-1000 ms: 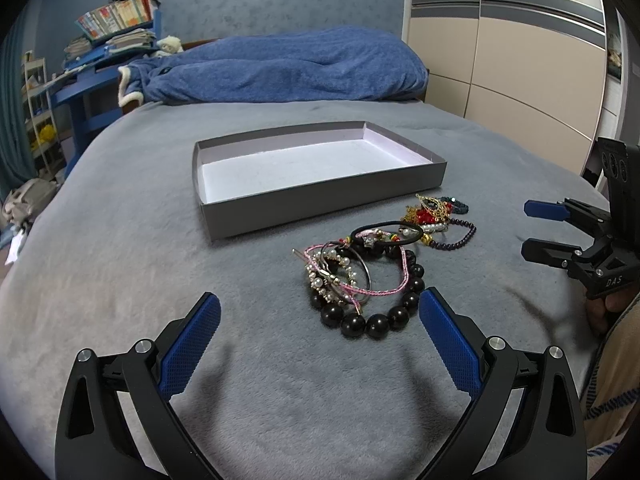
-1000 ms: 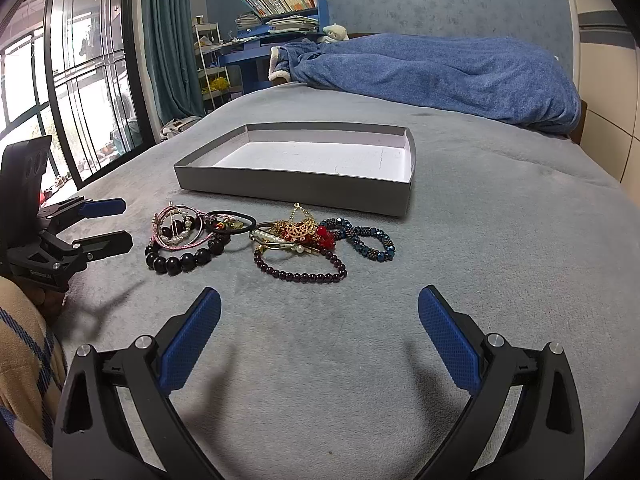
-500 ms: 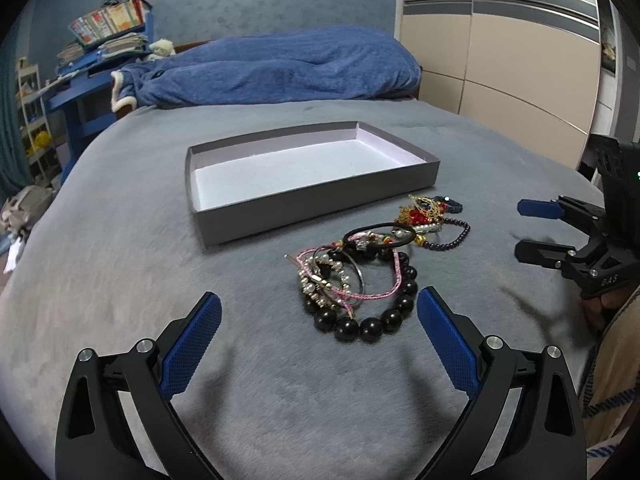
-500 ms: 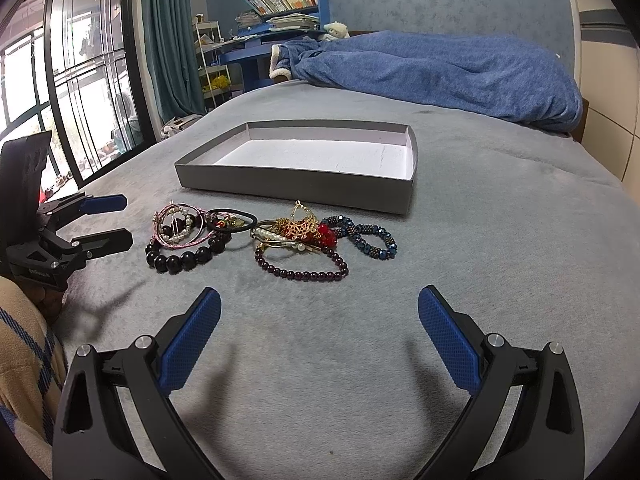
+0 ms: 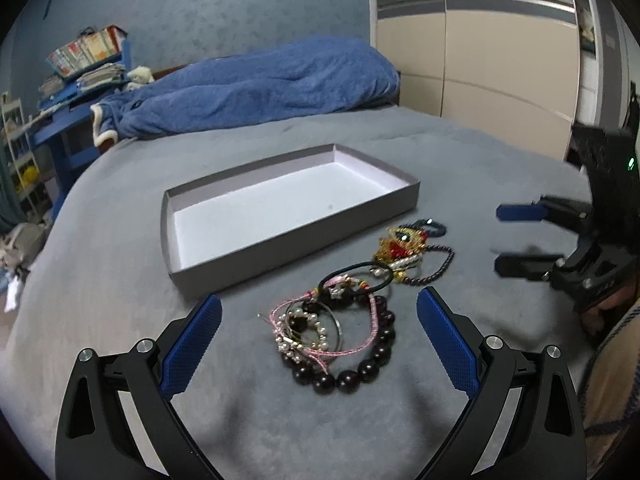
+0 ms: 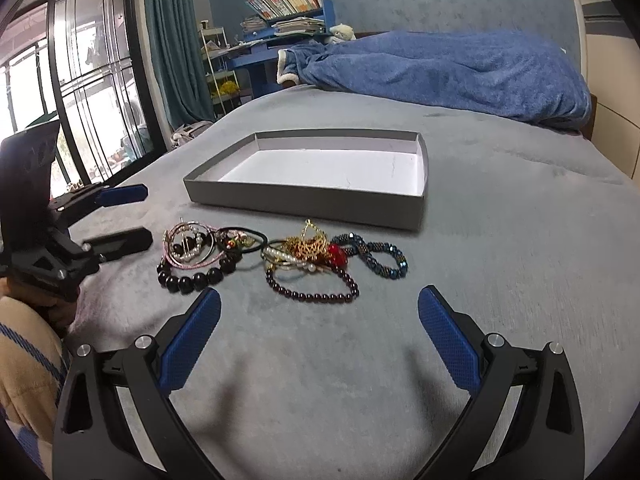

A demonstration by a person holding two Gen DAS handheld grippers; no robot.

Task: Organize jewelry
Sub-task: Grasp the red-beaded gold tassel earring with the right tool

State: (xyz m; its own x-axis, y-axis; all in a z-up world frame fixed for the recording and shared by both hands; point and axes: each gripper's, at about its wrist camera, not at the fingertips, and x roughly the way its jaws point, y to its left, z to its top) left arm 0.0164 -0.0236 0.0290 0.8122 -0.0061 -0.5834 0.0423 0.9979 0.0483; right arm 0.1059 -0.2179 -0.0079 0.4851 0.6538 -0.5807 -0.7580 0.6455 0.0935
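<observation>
An empty grey tray (image 5: 292, 240) (image 6: 304, 204) lies on the grey bedspread. In front of it is a pile of jewelry. A black bead bracelet (image 5: 352, 380) (image 6: 188, 282) is tangled with pink cord and pearl pieces and a black hair tie (image 5: 356, 268). Beside it lie a gold and red piece (image 5: 400, 244) (image 6: 316, 248), a dark purple bead bracelet (image 6: 316, 296) and a blue bead bracelet (image 6: 380, 264). My left gripper (image 5: 319, 294) (image 6: 148, 215) is open and straddles the black bead tangle. My right gripper (image 6: 319, 291) (image 5: 497, 240) is open just short of the purple bracelet.
A rumpled blue blanket (image 5: 260, 92) (image 6: 440, 68) lies at the head of the bed. A beige wardrobe (image 5: 480, 60) stands on one side, and a blue desk with books (image 6: 288, 4) and a window (image 6: 80, 100) on the other. A person's plaid sleeve (image 6: 24, 360) shows.
My left gripper has moved forward, so the black bead tangle now sits between its fingers. The right gripper has crept slightly closer to the pile. Both stay open.
</observation>
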